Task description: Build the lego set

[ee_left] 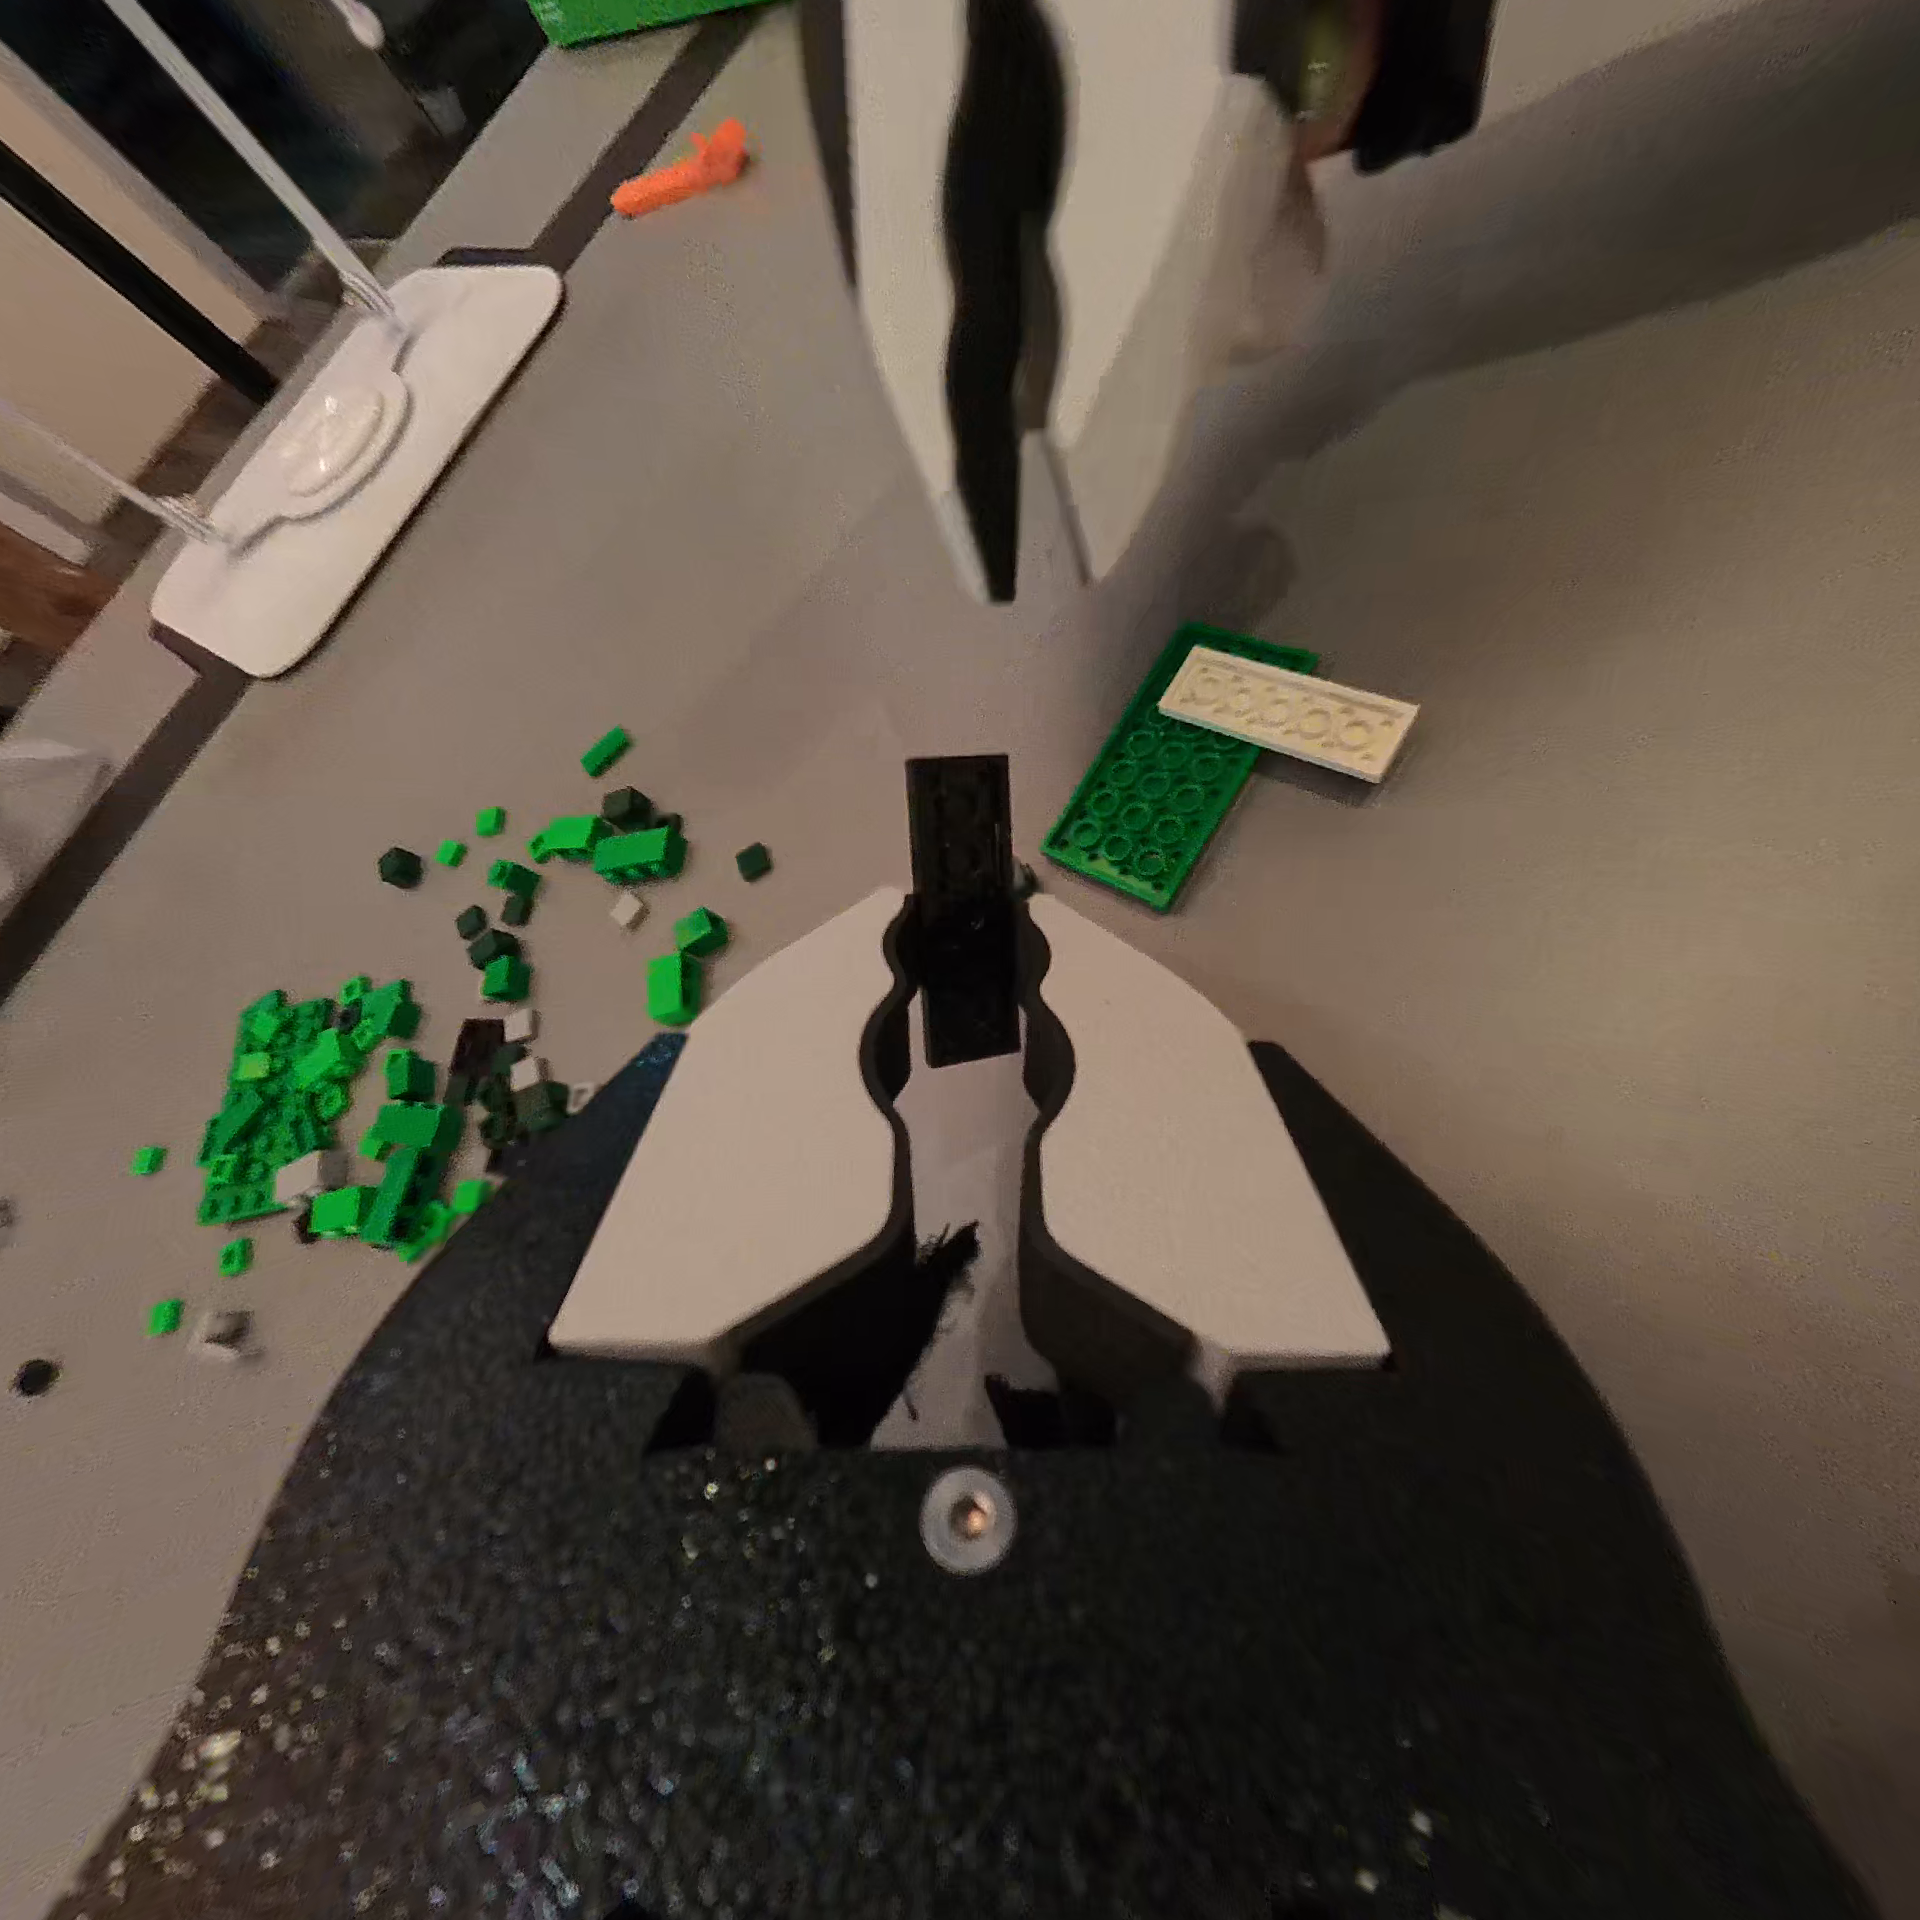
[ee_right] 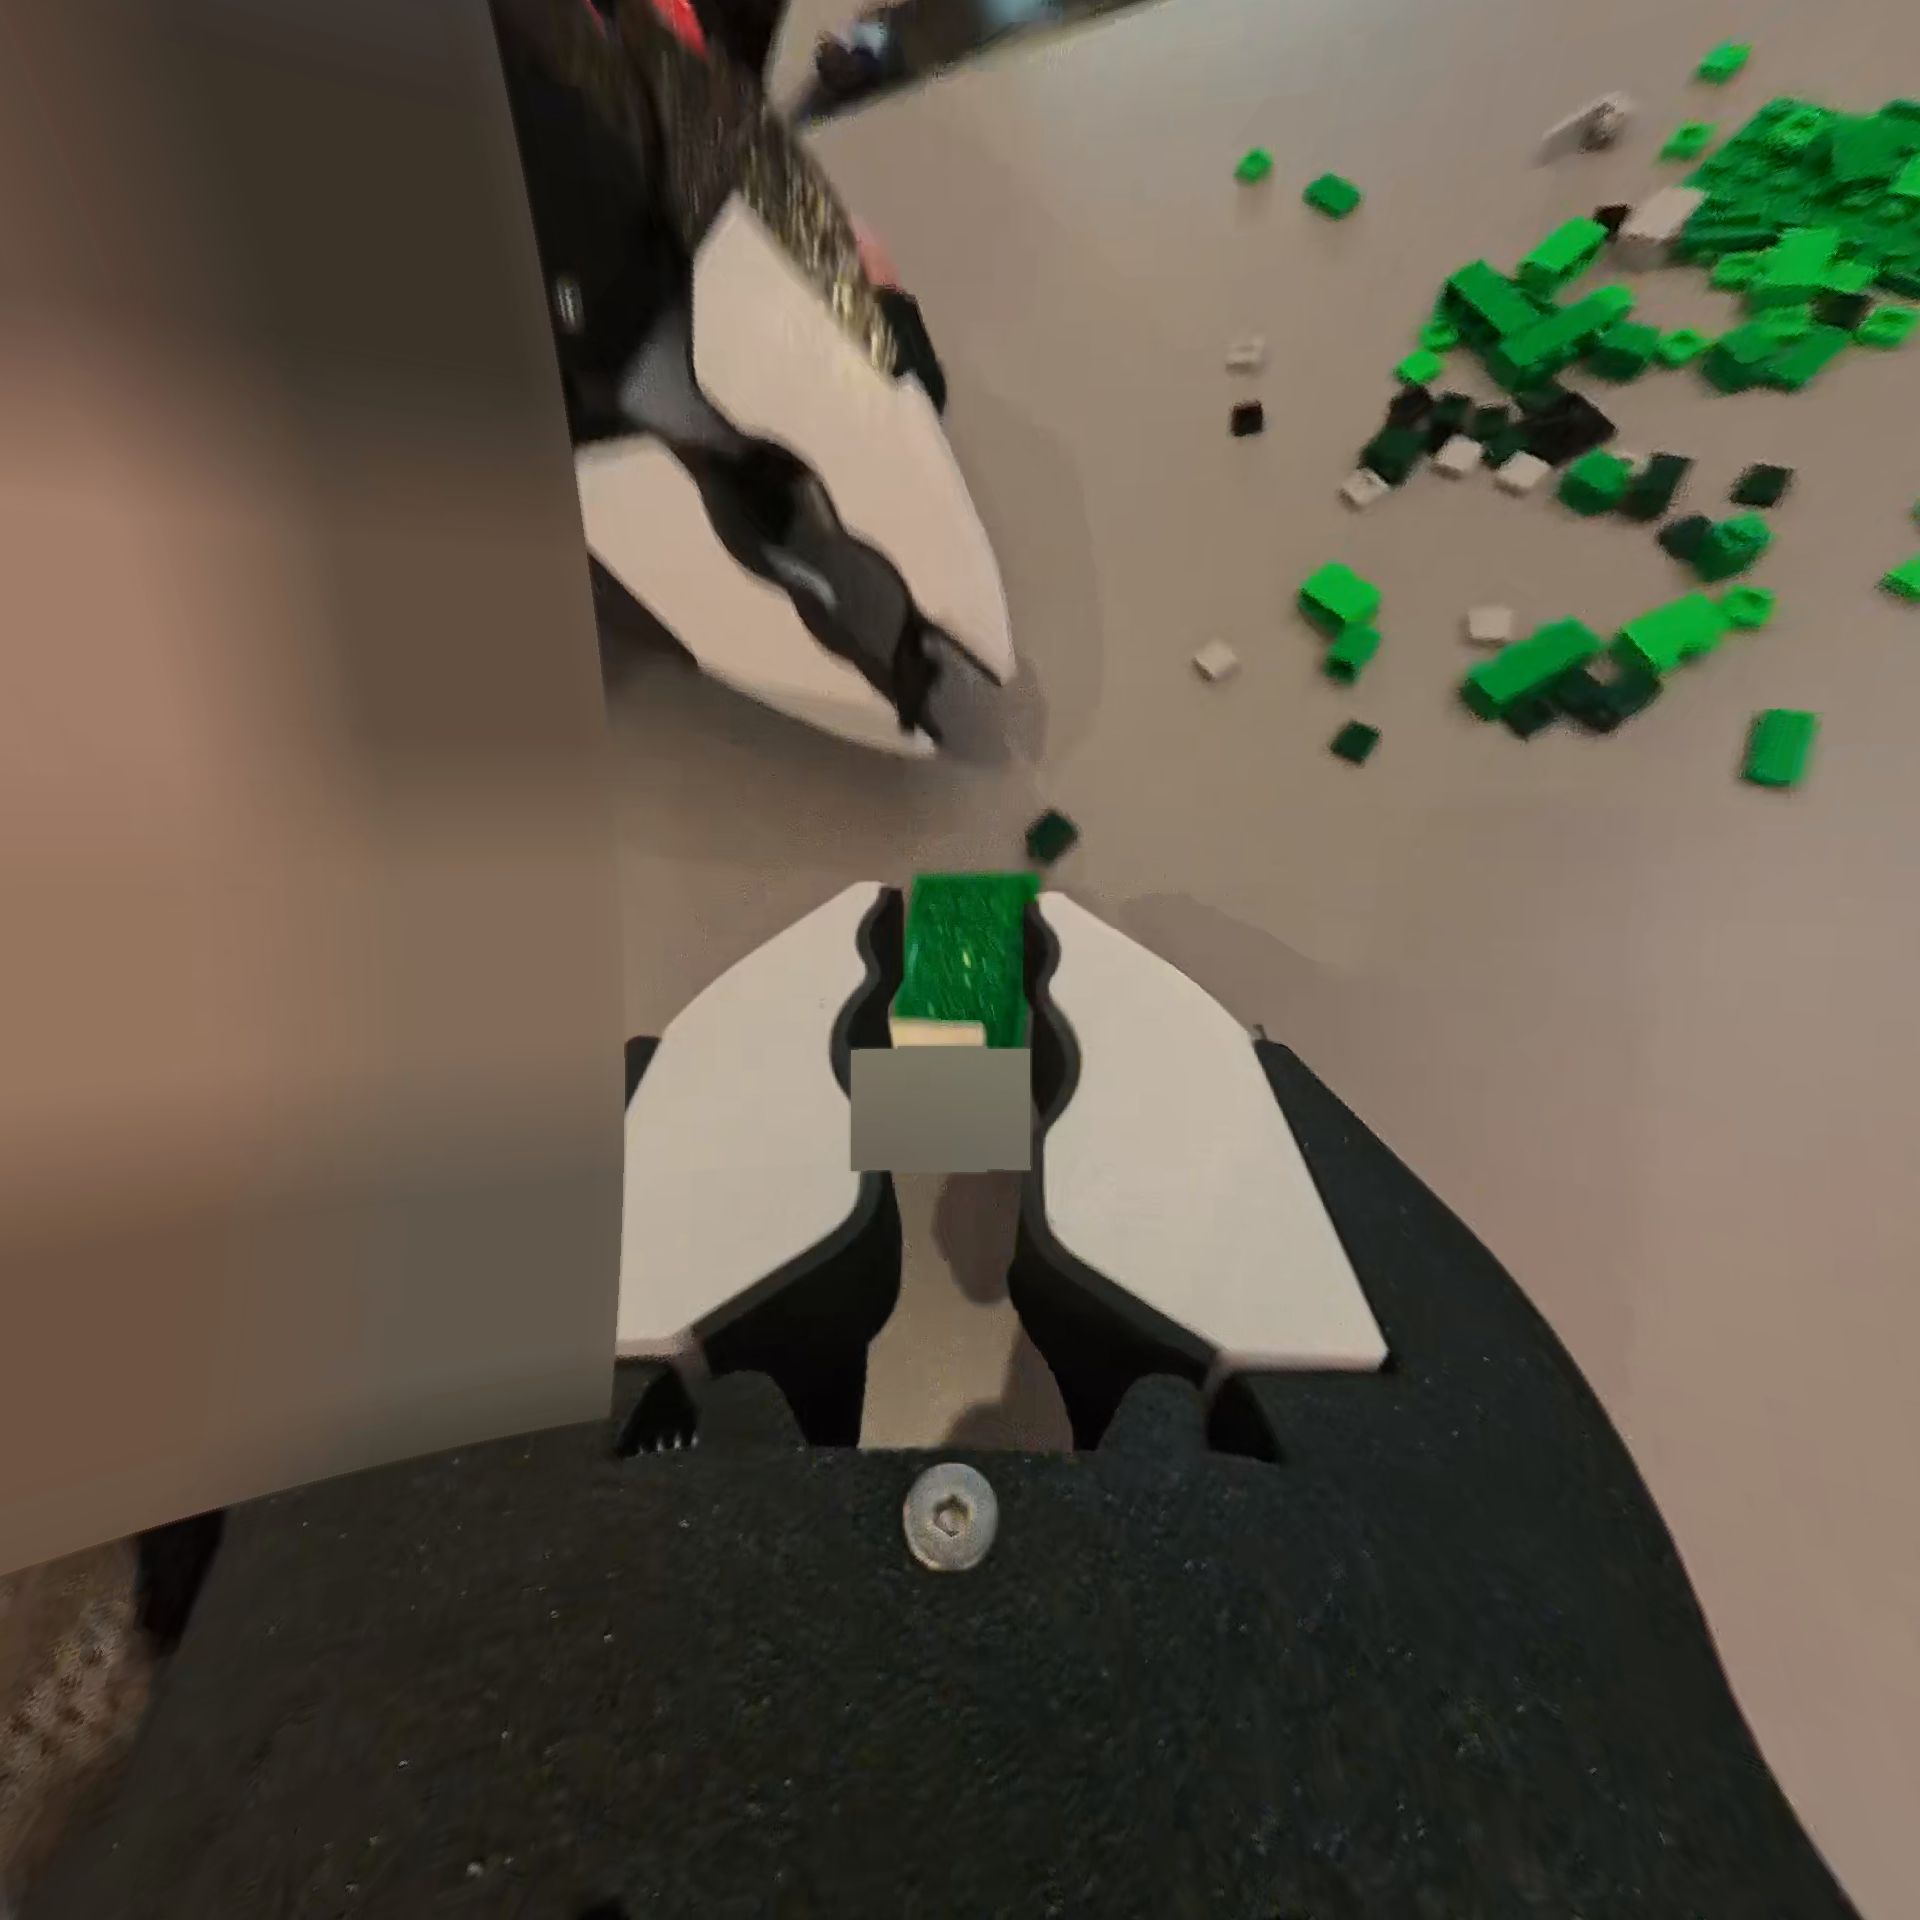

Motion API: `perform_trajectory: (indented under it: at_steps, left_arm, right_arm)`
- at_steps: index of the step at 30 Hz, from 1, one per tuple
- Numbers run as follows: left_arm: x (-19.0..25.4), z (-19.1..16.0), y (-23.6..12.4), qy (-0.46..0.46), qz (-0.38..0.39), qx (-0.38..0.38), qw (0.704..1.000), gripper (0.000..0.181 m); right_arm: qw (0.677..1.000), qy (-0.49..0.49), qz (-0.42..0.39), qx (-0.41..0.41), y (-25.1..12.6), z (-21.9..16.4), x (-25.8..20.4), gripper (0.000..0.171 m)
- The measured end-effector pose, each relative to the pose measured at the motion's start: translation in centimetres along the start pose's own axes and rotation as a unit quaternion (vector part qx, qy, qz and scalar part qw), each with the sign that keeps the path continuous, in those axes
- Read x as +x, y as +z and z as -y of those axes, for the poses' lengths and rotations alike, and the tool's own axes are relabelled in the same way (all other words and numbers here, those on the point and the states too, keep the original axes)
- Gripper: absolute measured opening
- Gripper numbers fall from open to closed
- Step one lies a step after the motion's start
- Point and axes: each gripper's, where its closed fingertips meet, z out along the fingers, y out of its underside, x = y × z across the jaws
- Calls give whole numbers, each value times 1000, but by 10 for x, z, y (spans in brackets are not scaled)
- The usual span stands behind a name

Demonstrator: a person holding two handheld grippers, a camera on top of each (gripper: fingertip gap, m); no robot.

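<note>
My left gripper (ee_left: 966, 899) is shut on a long black plate (ee_left: 956, 821) that sticks out past its tips, held above the grey table (ee_left: 1558, 1039). In the right wrist view it (ee_right: 930, 717) shows at upper left, tips down near a small dark green piece (ee_right: 1049, 836). My right gripper (ee_right: 966, 891) is shut on a green plate (ee_right: 971, 956) with a cream piece (ee_right: 935, 1032) at its near end. In the left wrist view, a green plate (ee_left: 1143, 821) with a white plate (ee_left: 1288, 722) across its far end shows to the right. The blurred right gripper (ee_left: 997, 587) comes down from the top.
Several loose green, dark green and white bricks (ee_left: 322, 1101) lie scattered to my left; they also show in the right wrist view (ee_right: 1662, 312). A white stand base (ee_left: 364, 457) and an orange tool (ee_left: 686, 171) sit farther back. The left gripper's tips are roughly 6 centimetres from the right gripper's.
</note>
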Motion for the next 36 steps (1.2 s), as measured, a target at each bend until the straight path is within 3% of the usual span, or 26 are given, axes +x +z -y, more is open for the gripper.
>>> perform_trajectory:
  at_steps: [7, 12, 14, 18, 23, 27, 31, 36]
  left_arm:
    - [32, -7, -1, -68, -135, -42, 988, 17]
    - [45, -11, 0, -81, -187, -97, 974, 17]
    - [45, -14, 1, -82, -197, -119, 970, 17]
    - [41, -15, -1, -96, -201, -135, 965, 17]
    - [47, -17, -4, -104, -210, -158, 959, 17]
    - [49, -19, -3, -100, -210, -174, 957, 17]
    - [48, -23, -1, -98, -206, -201, 953, 17]
    - [51, -25, -3, -81, -211, -233, 946, 17]
  right_arm:
    - [992, -57, -64, -92, 6, -55, -10, 39]
    - [996, -48, -15, -79, 15, -58, -38, 38]
    - [995, -67, 0, -78, 18, -58, -47, 35]
    - [989, -102, -104, -2, 2, -36, -16, 32]
    - [995, -40, -59, -64, 14, -58, -18, 49]
    - [996, -66, 20, -58, 24, -53, -54, 42]
    - [988, -140, -58, -20, 19, -38, -34, 32]
    - [976, -207, -53, 39, 26, -21, -29, 27]
